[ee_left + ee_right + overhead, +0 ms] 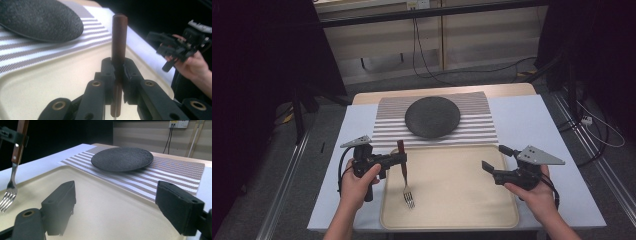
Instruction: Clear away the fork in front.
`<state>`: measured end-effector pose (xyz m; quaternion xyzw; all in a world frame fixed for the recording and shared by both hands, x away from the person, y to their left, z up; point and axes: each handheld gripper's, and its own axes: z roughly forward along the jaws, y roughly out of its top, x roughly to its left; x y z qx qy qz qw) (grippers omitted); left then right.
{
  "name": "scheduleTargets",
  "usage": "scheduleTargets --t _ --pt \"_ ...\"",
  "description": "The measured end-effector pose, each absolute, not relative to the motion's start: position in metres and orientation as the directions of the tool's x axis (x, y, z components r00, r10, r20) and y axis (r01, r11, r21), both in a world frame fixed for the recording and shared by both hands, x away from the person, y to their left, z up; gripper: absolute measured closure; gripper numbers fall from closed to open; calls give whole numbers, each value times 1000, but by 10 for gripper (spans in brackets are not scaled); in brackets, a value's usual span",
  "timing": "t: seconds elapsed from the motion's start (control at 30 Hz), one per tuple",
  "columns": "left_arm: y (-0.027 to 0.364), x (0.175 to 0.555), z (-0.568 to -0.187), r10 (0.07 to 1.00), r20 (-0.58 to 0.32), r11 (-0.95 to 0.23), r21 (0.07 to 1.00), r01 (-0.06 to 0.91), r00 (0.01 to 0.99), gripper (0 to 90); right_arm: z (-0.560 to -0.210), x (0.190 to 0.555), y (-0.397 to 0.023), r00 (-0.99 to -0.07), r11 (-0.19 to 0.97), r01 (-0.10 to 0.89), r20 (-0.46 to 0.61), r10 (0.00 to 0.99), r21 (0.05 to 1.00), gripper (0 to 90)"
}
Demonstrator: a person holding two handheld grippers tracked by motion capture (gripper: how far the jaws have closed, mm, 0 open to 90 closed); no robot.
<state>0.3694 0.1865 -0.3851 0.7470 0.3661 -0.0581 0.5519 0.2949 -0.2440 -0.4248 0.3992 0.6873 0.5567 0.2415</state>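
The left tongs (398, 159) are clamping the fork (404, 172) by its wooden handle, holding it over the left part of the cream tray (462, 200); the right tongs (495, 159) are standing apart, holding nothing, at the tray's right edge.

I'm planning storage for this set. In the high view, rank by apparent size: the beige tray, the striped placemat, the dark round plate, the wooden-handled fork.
1. Beige tray
2. Striped placemat, partly covered, looks smaller
3. Dark round plate
4. Wooden-handled fork
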Motion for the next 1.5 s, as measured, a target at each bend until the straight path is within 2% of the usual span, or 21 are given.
scheduleTargets --t 0.13,0.23,0.33,0.53,1.5 --pt "184 373 -394 470 -509 -123 772 624 721 806 -425 295 -248 -556 46 279 122 822 959 161" --pt "184 375 -397 481 -493 -131 777 615 725 795 -426 294 -249 -557 45 284 127 821 958 158" --pt "178 378 -407 507 -432 -184 791 583 746 770 -429 295 -249 -554 45 289 129 823 956 153" --pt "177 380 -422 525 -423 -192 787 587 739 741 -431 295 -248 -559 52 296 129 819 954 153" --pt "187 386 -444 592 -363 -250 766 592 719 649 -434 294 -255 -552 42 302 139 822 952 153"
